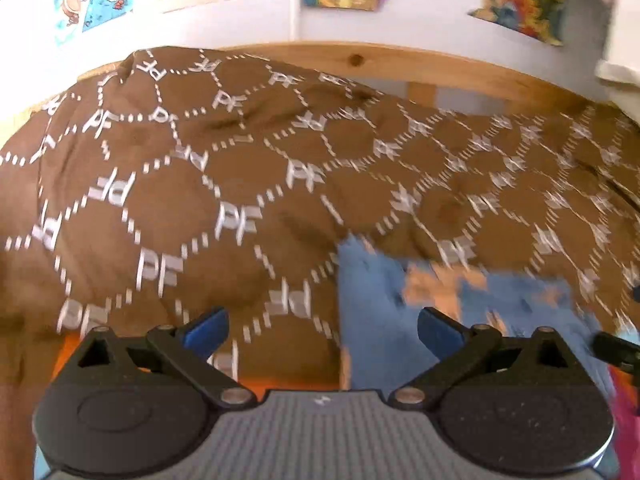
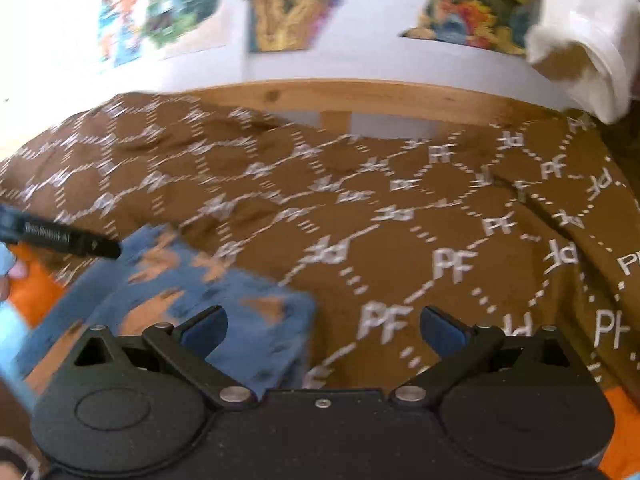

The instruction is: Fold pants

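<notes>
The pants (image 1: pixel 472 312) are blue ripped jeans, lying folded on a brown blanket (image 1: pixel 240 184) printed with white "PF" letters. In the left wrist view they lie ahead and to the right of my left gripper (image 1: pixel 322 330), which is open and empty above the blanket. In the right wrist view the jeans (image 2: pixel 208 304) lie to the lower left, under the left finger of my right gripper (image 2: pixel 323 328), which is open and empty. The left gripper's fingertip (image 2: pixel 60 236) pokes in over the jeans' far left edge. Both views are motion-blurred.
A wooden bed frame (image 1: pixel 360 60) runs along the back against a white wall with colourful pictures (image 2: pixel 292 4). A white cloth (image 2: pixel 588 36) hangs at the upper right. Orange fabric (image 2: pixel 36 296) shows beside the jeans and under the blanket's near edge.
</notes>
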Motion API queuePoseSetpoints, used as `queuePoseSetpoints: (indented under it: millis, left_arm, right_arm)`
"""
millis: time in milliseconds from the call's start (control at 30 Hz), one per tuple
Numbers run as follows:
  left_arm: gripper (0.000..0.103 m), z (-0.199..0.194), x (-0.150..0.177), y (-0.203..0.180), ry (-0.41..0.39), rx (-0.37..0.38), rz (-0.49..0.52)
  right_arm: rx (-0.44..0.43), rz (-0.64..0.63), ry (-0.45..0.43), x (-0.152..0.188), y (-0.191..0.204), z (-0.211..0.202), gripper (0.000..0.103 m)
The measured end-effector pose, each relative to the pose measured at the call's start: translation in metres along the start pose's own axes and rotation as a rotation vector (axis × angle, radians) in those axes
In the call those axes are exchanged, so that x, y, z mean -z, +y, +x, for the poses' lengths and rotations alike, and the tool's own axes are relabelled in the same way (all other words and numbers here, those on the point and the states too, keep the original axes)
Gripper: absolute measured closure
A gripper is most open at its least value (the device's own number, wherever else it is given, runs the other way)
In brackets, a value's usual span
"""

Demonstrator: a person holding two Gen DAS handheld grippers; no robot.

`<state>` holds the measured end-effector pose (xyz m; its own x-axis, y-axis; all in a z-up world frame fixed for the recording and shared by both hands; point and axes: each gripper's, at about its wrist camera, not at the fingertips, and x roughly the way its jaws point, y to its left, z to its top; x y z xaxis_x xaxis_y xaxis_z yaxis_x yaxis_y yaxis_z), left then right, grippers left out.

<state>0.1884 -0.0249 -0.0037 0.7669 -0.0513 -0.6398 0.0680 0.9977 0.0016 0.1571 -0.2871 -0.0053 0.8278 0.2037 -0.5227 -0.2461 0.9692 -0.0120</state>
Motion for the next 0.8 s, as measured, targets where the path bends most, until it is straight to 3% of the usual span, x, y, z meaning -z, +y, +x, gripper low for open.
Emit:
queuePoseSetpoints:
  millis: [100, 167, 233, 333, 433, 567, 800]
  left_arm:
    - [0.000, -0.003, 0.027, -0.008, 0.053, -0.067, 0.083]
    - [0.000, 0.002, 0.041, -0.009, 0.093, -0.124, 0.108]
    - [0.001, -0.007, 0.043, -0.002, 0.093, -0.107, 0.044]
    - [0.000, -0.021, 0.041, 0.004, 0.111, -0.082, -0.001]
    - [0.000, -0.030, 0.048, 0.000, 0.116, -0.075, 0.025]
    - [0.000, -0.030, 0.060, -0.010, 0.127, -0.108, 0.082]
    - [0.000, -0.036, 0.058, -0.009, 0.143, -0.100, 0.090]
  right_arm:
    - [0.066, -0.065, 0.099, 0.014, 0.013, 0.011, 0.001]
    - [0.064, -0.021, 0.106, 0.020, 0.009, 0.010, 0.001]
    - [0.072, 0.025, 0.104, 0.016, 0.006, 0.002, 0.001]
    - [0.064, -0.007, 0.059, 0.010, 0.012, -0.019, 0.001]
    - [0.018, -0.007, 0.078, 0.013, 0.019, -0.032, 0.001]
    - [0.033, -0.057, 0.178, 0.029, 0.029, -0.022, 0.001]
    - [-0.014, 0.005, 0.139, 0.018, 0.015, -0.029, 0.001]
